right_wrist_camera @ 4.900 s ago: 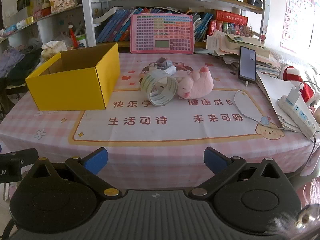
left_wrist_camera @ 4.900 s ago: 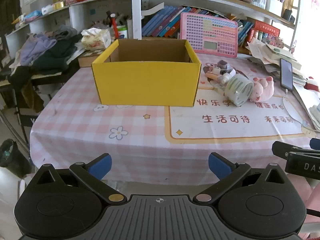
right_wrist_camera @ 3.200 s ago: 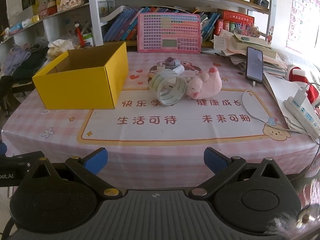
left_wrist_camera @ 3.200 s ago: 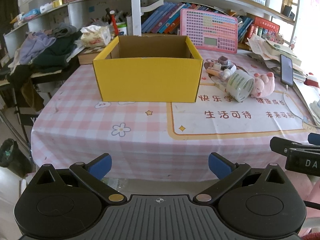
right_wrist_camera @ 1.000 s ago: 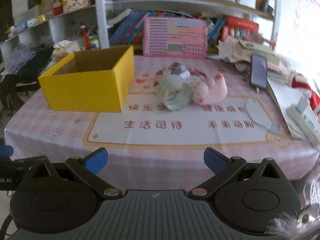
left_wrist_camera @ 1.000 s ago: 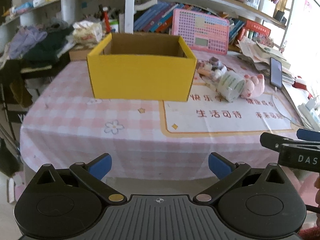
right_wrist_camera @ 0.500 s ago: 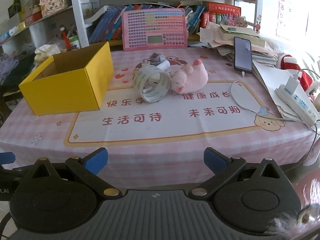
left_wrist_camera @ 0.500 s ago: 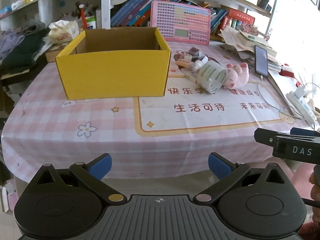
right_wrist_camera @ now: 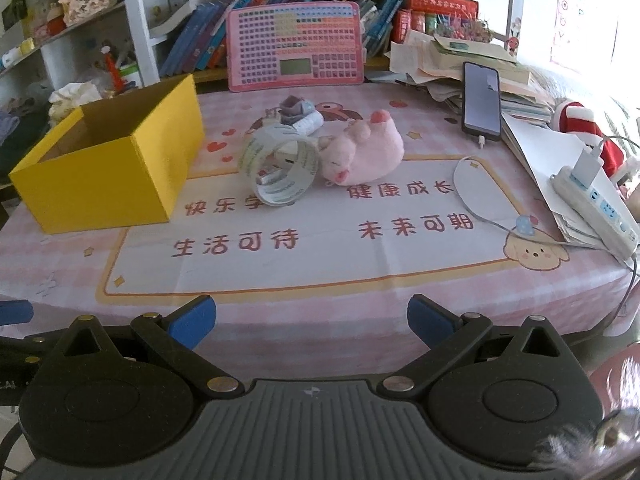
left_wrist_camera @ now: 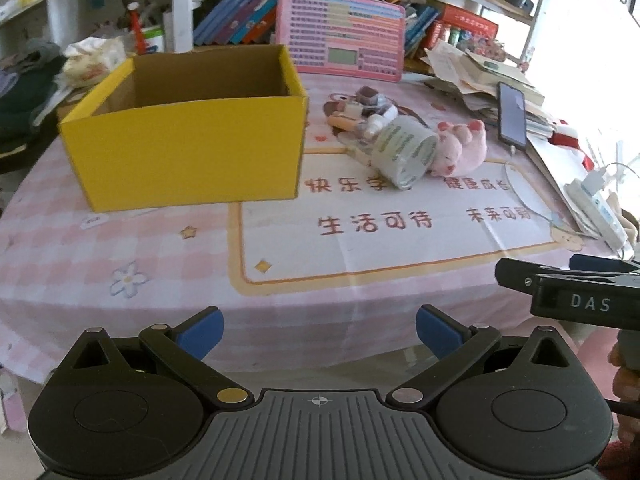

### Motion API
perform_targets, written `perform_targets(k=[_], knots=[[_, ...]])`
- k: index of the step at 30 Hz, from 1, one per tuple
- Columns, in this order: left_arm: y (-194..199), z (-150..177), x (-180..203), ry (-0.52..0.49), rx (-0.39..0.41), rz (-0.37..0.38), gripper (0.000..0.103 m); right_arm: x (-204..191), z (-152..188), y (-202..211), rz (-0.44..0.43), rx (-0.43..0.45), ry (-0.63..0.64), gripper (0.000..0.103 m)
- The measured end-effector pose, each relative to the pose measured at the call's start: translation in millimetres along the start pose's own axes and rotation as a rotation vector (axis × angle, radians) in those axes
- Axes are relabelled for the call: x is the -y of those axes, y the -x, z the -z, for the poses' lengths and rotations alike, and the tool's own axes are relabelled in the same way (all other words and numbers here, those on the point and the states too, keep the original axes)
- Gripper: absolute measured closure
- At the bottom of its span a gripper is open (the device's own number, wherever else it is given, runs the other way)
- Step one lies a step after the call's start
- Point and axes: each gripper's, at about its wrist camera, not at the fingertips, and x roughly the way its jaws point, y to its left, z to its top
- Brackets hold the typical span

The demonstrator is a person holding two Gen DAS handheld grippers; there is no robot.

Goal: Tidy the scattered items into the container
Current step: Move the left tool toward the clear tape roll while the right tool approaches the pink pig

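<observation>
An open yellow cardboard box (left_wrist_camera: 192, 148) (right_wrist_camera: 108, 168) stands on the left of the pink table, its inside bare where visible. To its right lie a roll of clear tape (left_wrist_camera: 406, 154) (right_wrist_camera: 280, 168), a pink plush pig (left_wrist_camera: 458, 148) (right_wrist_camera: 364, 152), and a small heap of little items (left_wrist_camera: 366, 110) (right_wrist_camera: 300, 116) behind them. My left gripper (left_wrist_camera: 318, 330) is open, empty, at the table's near edge. My right gripper (right_wrist_camera: 310, 318) is open, empty too, facing the tape and pig from the near edge; its side shows in the left wrist view (left_wrist_camera: 560, 284).
A phone (right_wrist_camera: 482, 100) leans on stacked papers at the right, with a white cable (right_wrist_camera: 476, 204) and a power strip (right_wrist_camera: 592, 208) near the right edge. A pink keypad toy (right_wrist_camera: 296, 46) and bookshelves stand behind. Clothes are piled at far left (left_wrist_camera: 24, 92).
Both grippers have drifted closer to the table and a little right; the box, tape and pig appear larger. Nothing on the table has moved and both grippers stay open.
</observation>
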Motion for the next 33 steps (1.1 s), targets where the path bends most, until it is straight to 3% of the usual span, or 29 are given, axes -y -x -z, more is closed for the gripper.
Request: perform_targets(k=[18, 33], knots=[[-58, -45, 50, -0.09, -0.032, 0.092, 0.005, 50, -34, -41, 0.069, -0.029, -0.03, 0.0], [-85, -85, 80, -0.12, -0.049, 0.032, 0.011, 83, -69, -76, 0.006, -0.033, -0.046, 0.0]])
